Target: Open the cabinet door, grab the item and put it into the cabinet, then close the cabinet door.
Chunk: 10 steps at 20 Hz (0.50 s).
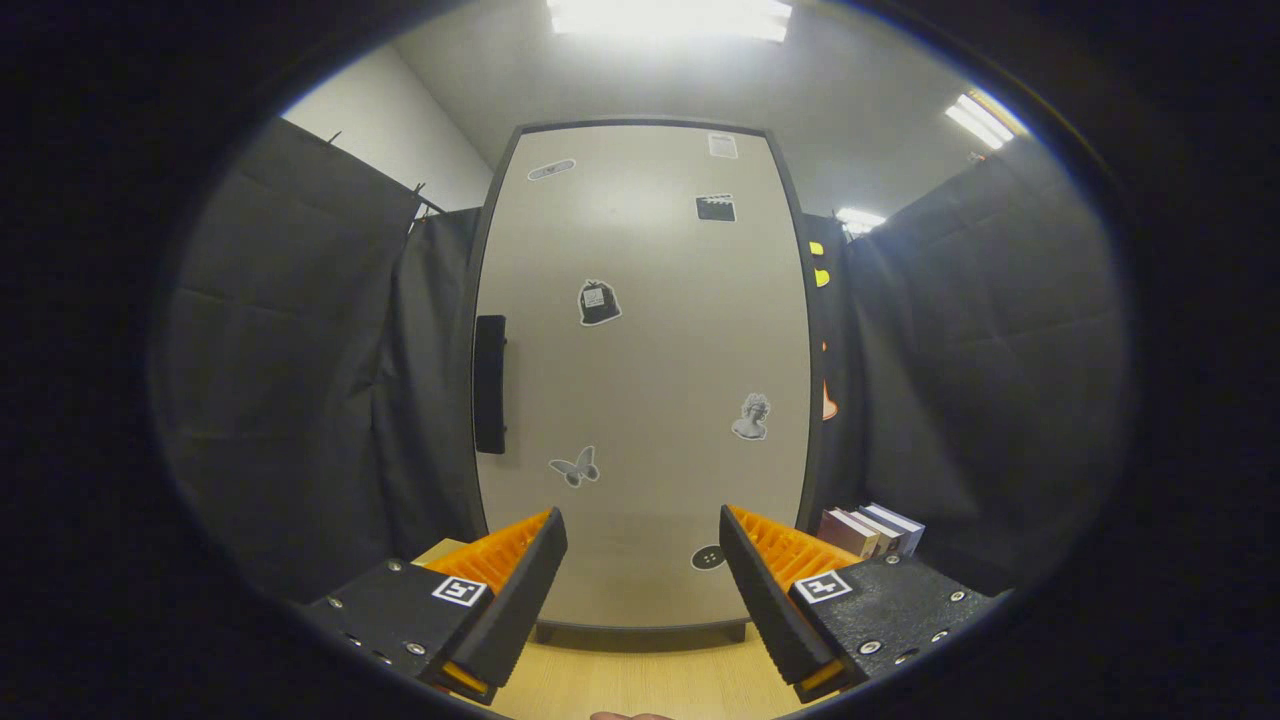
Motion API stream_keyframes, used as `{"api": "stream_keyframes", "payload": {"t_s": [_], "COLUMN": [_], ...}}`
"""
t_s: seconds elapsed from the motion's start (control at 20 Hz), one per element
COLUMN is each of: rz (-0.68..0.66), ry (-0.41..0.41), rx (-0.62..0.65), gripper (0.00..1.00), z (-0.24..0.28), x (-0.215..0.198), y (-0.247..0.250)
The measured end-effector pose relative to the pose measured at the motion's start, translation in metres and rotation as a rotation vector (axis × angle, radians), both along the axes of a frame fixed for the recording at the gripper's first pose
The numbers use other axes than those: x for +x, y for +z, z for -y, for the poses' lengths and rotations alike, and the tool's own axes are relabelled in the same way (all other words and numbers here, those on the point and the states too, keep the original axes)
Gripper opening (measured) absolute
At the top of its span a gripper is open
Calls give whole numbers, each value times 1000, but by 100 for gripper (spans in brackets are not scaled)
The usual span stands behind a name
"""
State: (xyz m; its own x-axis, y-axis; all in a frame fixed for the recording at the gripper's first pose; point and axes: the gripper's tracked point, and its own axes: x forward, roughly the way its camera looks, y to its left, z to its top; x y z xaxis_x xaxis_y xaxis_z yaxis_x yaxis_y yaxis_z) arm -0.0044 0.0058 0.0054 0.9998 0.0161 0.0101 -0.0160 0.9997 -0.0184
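Straight ahead of my tool [640, 570] stands the cabinet, its door [645, 370] shut flat in its dark frame, so by my reckoning nothing of the job is done yet: the door is still to be opened, the item fetched and put inside, and the door closed again. Its dark handle [489, 384] runs upright along the door's left edge, beyond my left finger and well above it; that is what I judge I must reach first. Small stickers dot the door face.

My tool is spread wide, both fingers [520, 590] apart with bare space between them, holding nothing and touching nothing. They hang over the wooden counter [640, 680] just short of the cabinet's foot.

As for the item, I take it to be among the small row of boxes [870, 530] standing on the counter just right of the cabinet, beyond my right finger, against the black cloth wall; which one is meant I cannot tell from here.
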Motion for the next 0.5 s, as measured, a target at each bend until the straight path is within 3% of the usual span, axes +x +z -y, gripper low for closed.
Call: {"api": "stream_keyframes", "payload": {"t_s": [0.5], "rz": [20], "ry": [22], "rx": [-7], "gripper": [95], "z": [-8], "x": [8], "y": [9]}}
